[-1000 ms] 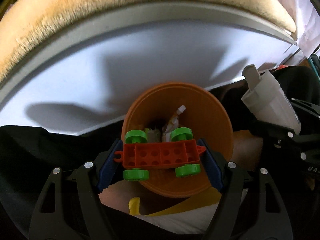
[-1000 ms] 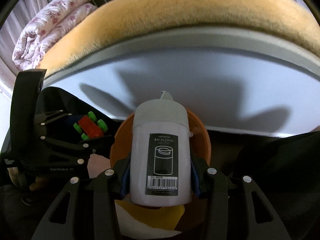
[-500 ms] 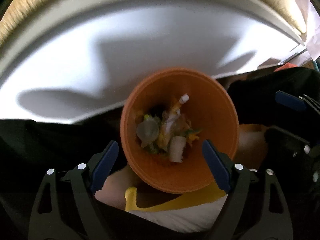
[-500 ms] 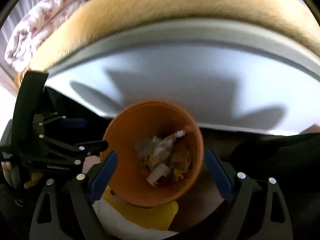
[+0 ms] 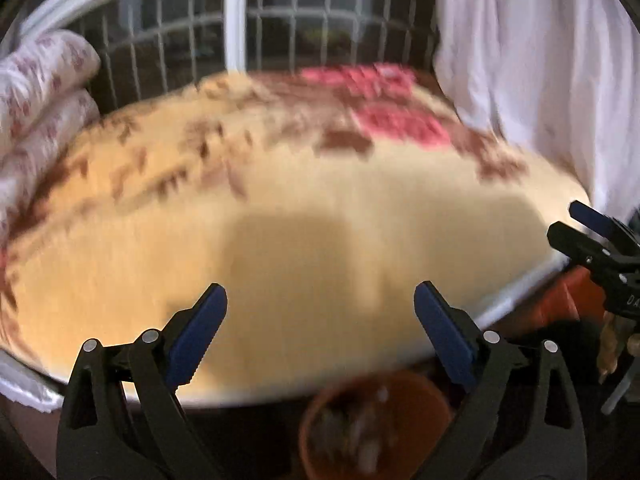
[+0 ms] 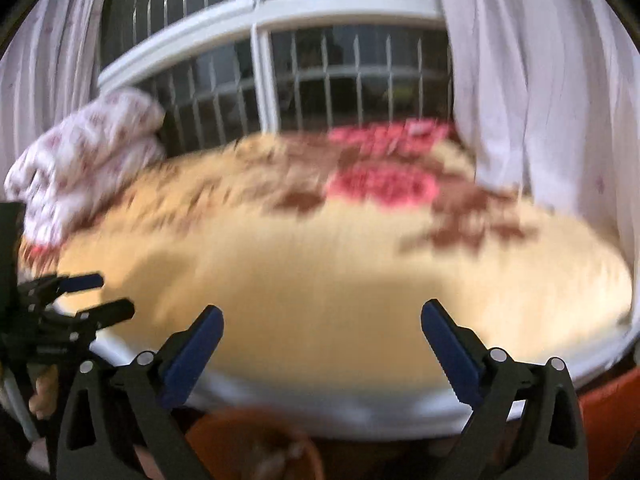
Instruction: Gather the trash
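Below both empty, still-spreading tools, left tool (image 5: 320, 300) and right tool (image 6: 322, 320), the orange bin (image 5: 376, 424) holds blurred trash (image 5: 352, 432).

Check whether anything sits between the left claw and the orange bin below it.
Nothing visible does. The left claw is opening and empty above the round orange plastic bin; only the yellow fleece blanket lies beyond.

Only "DA", perhaps, on the right gripper (image 5: 600, 240); rest blurred.
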The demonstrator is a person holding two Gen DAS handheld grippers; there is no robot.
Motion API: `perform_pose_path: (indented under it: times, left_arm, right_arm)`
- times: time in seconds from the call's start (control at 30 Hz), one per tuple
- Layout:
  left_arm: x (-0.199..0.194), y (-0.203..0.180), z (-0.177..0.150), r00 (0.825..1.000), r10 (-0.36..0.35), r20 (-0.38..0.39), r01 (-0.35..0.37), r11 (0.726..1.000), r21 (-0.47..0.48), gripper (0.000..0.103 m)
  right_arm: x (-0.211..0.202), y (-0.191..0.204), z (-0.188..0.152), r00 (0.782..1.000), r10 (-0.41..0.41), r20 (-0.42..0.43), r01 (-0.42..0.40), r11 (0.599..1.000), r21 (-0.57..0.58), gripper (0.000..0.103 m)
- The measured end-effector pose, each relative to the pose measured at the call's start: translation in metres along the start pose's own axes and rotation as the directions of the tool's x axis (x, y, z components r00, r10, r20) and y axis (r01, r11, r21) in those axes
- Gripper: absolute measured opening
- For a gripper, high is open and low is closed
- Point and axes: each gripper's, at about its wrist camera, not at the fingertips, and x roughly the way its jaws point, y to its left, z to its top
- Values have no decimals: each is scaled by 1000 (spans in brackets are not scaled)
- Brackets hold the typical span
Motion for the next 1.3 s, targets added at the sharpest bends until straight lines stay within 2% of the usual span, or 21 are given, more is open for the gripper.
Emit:
perform_pose_path:
  times: [0.07, 0.13, 0.23, 0.33, 0.43, 0.5, 0.6, 0.73, 1.0, 1.3]
  left_arm:
    - [13, 0, 18, 999, 13, 39, -13, 1000, 0, 93]
    - [31, 2, 43, 997, 34, 67, -34, 999, -6, 93]
    - [59, 11, 69, 994, 74, 79, -71, 997, -38, 93]
    - [82, 18, 82, 992, 95, 87, -90, 994, -62, 93]
    - [111, 24, 87, 989, 135, 54, -132, 990, -57, 93]
    - [124, 29, 89, 989, 146, 12, -145, 987, -74, 93]
    - [135, 39, 86, 990, 138, -40, -142, 981, -130, 93]
    - [140, 47, 82, 990, 127, -64, -136, 976, -170, 93]
    - [143, 40, 82, 988, 139, -71, -148, 979, -138, 93]
    - [145, 40, 82, 989, 128, -79, -138, 980, -142, 93]
  right_arm:
    - [23, -3, 30, 997, -29, 67, 28, 1000, 12, 97]
    - [48, -6, 52, 992, -79, 98, 77, 997, 32, 97]
    - [93, -13, 77, 984, -147, 98, 141, 988, 62, 97]
    - [134, -15, 84, 982, -181, 53, 177, 982, 59, 97]
    - [168, -14, 76, 984, -157, -82, 160, 986, 36, 97]
    - [181, -13, 71, 979, -149, -142, 154, 988, 22, 97]
    - [182, -16, 68, 978, -142, -150, 150, 988, 45, 97]
    - [185, -25, 64, 976, -134, -170, 152, 984, 96, 97]
    - [187, -26, 63, 974, -146, -174, 164, 982, 96, 97]
    - [187, -26, 63, 975, -142, -173, 161, 982, 97, 97]
